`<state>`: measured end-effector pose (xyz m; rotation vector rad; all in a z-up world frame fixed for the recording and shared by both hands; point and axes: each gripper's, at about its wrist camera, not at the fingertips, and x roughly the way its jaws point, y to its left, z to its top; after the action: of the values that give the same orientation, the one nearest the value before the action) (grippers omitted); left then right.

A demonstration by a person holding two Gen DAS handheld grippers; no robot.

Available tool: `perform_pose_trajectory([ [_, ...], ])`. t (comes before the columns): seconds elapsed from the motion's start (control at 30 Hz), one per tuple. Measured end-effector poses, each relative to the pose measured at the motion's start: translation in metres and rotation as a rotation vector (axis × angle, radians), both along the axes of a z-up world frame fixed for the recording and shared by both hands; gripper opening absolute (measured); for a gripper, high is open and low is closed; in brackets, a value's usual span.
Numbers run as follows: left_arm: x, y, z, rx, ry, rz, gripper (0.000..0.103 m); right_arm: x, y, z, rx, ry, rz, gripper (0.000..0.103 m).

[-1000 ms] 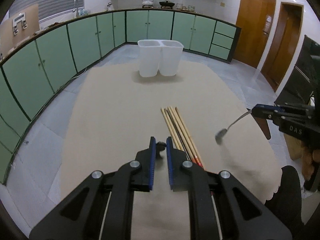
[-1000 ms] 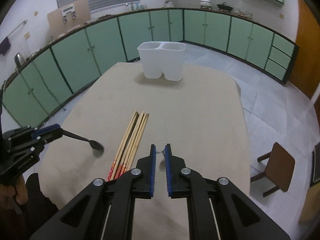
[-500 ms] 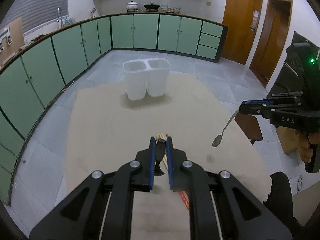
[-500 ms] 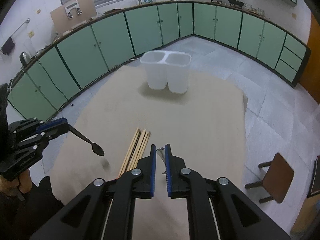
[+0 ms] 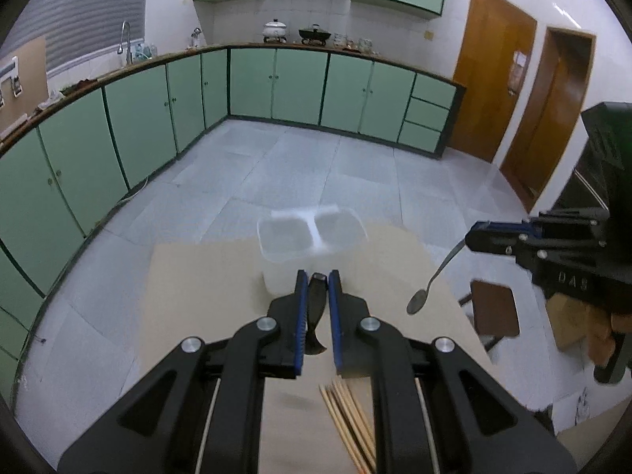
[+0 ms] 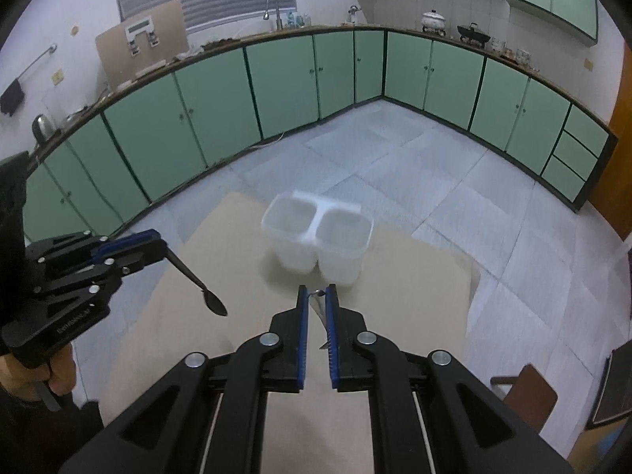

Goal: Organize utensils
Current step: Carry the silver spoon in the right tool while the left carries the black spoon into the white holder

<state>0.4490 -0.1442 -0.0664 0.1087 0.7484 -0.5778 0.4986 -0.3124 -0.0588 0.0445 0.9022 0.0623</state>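
My left gripper (image 5: pixel 315 280) is shut on a black spoon (image 5: pixel 316 316), held in the air just short of the white two-compartment holder (image 5: pixel 310 237). In the right wrist view this spoon (image 6: pixel 213 300) hangs bowl-down from the left gripper (image 6: pixel 158 247). My right gripper (image 6: pixel 316 294) is shut on a silver spoon's handle (image 6: pixel 320 316), close before the holder (image 6: pixel 316 237). In the left wrist view the silver spoon (image 5: pixel 428 288) hangs bowl-down from the right gripper (image 5: pixel 474 235). Wooden chopsticks (image 5: pixel 351 422) lie on the table below my left gripper.
The tan table (image 6: pixel 414 276) ends just past the holder, with grey tiled floor beyond. A brown chair (image 6: pixel 529 399) stands at the table's right side. Green cabinets (image 6: pixel 276 79) line the far walls.
Both grippers have lifted their spoons off the table and moved forward to the holder, which now looks much nearer. The chopsticks have dropped to the bottom of the left wrist view.
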Motion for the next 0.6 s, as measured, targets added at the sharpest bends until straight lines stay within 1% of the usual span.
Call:
perform_pose_trajectory([
  [0.13,0.043,-0.02,0.017,0.0,-0.043,0.022,0.01,0.045,-0.008,0.017,-0.002,-0.042,-0.02,0.009],
  [0.2,0.07,-0.03,0.018,-0.011,-0.052,0.038,0.01,0.066,-0.013,0.017,-0.003,-0.053,-0.034,0.008],
  [0.27,0.088,-0.037,0.013,-0.015,-0.059,0.046,0.01,0.087,-0.019,0.01,-0.002,-0.057,-0.05,0.008],
  [0.37,0.118,-0.05,-0.011,-0.006,-0.032,0.058,0.01,0.117,-0.029,-0.017,0.01,-0.034,-0.075,0.008],
  [0.4,0.127,-0.053,-0.026,-0.007,-0.011,0.066,0.01,0.124,-0.031,-0.028,0.014,-0.021,-0.081,0.008],
  [0.43,0.133,-0.053,-0.034,-0.01,0.004,0.067,0.01,0.129,-0.034,-0.041,0.019,-0.003,-0.087,0.008],
  [0.47,0.137,-0.055,-0.048,-0.006,0.024,0.072,0.01,0.133,-0.037,-0.049,0.019,0.009,-0.092,0.008],
  [0.53,0.142,-0.055,-0.064,0.004,0.04,0.082,0.011,0.139,-0.043,-0.072,0.034,0.047,-0.103,0.01],
  [0.57,0.144,-0.054,-0.07,0.011,0.043,0.092,0.011,0.14,-0.043,-0.079,0.047,0.062,-0.108,0.014],
  [0.6,0.144,-0.05,-0.072,0.012,0.047,0.09,0.015,0.139,-0.046,-0.084,0.058,0.07,-0.115,0.021],
])
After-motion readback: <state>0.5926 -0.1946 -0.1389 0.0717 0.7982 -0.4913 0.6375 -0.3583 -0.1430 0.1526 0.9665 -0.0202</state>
